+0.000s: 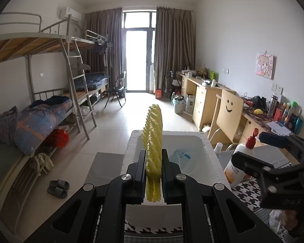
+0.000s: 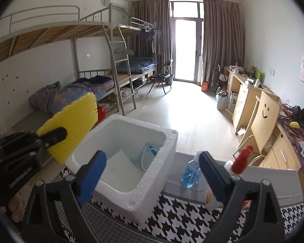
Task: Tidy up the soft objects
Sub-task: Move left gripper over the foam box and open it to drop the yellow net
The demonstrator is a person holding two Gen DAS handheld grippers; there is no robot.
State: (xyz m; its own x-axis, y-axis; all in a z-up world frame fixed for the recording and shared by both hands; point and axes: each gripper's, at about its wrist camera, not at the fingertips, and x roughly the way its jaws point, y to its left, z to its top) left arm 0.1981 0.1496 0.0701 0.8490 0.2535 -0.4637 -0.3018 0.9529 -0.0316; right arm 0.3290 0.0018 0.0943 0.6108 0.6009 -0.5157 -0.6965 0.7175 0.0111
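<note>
My left gripper (image 1: 153, 158) is shut on a yellow foam net sleeve (image 1: 153, 139) and holds it upright above the near-left rim of a white foam box (image 1: 209, 151). In the right wrist view the sleeve (image 2: 71, 125) and left gripper (image 2: 56, 135) hang over the box's (image 2: 152, 182) left side. The box holds a blue face mask (image 2: 150, 154) and a white sheet (image 2: 119, 168). My right gripper (image 2: 152, 174) is open and empty, over the box's near right corner; it also shows in the left wrist view (image 1: 273, 151).
The box stands on a black-and-white houndstooth cloth (image 2: 192, 218). A blue spray bottle (image 2: 190, 172) and a white bottle with a red cap (image 1: 241, 162) stand right of the box. Bunk beds (image 1: 50, 111) on the left, desks and a chair (image 1: 229, 115) on the right.
</note>
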